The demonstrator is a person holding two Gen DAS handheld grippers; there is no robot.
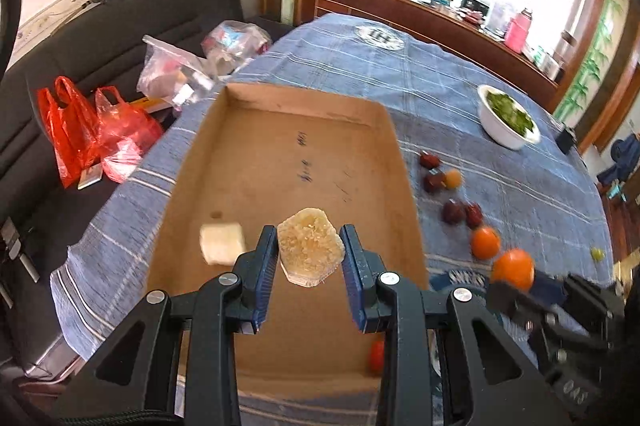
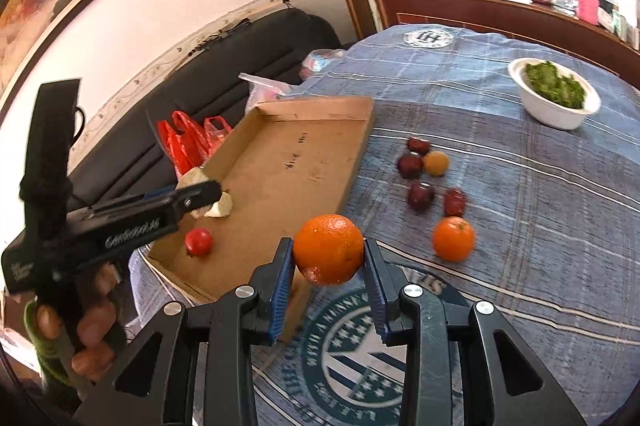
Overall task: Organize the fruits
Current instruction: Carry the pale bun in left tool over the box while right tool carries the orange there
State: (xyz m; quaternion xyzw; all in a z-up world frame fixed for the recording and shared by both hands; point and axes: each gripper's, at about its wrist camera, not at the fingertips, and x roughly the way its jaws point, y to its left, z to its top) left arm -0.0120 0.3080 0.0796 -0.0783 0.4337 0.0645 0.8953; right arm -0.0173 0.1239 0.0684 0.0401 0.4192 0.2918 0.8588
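On the far left, red plastic bags (image 1: 96, 130) lie on a dark sofa (image 1: 120, 26) beside the surface (image 1: 520, 154), which is covered by a blue checked cloth. A shallow cardboard tray (image 1: 280, 162) sits on the cloth's left part. The left tool (image 1: 309, 244) hangs over the tray's near half, its blue pads clamped on a pale, grainy chunk of peeled fruit (image 1: 310, 246). Just left of that chunk, a whitish piece (image 1: 222, 242) lies on the tray floor, and a small red tomato (image 2: 199, 241) rests near the tray's front corner. In the right wrist view a hand (image 2: 90, 330) grips the left tool's handle. Right of the tray, the right tool (image 2: 329, 252) is closed on an orange (image 2: 328, 248), held above the cloth. A second orange (image 2: 453, 238) lies on the cloth just beyond, with several dark red fruits (image 2: 420, 195) and one small yellow-orange fruit (image 2: 436, 163) clustered farther back. At the far right stands a white bowl (image 2: 554, 116) of green leaves.
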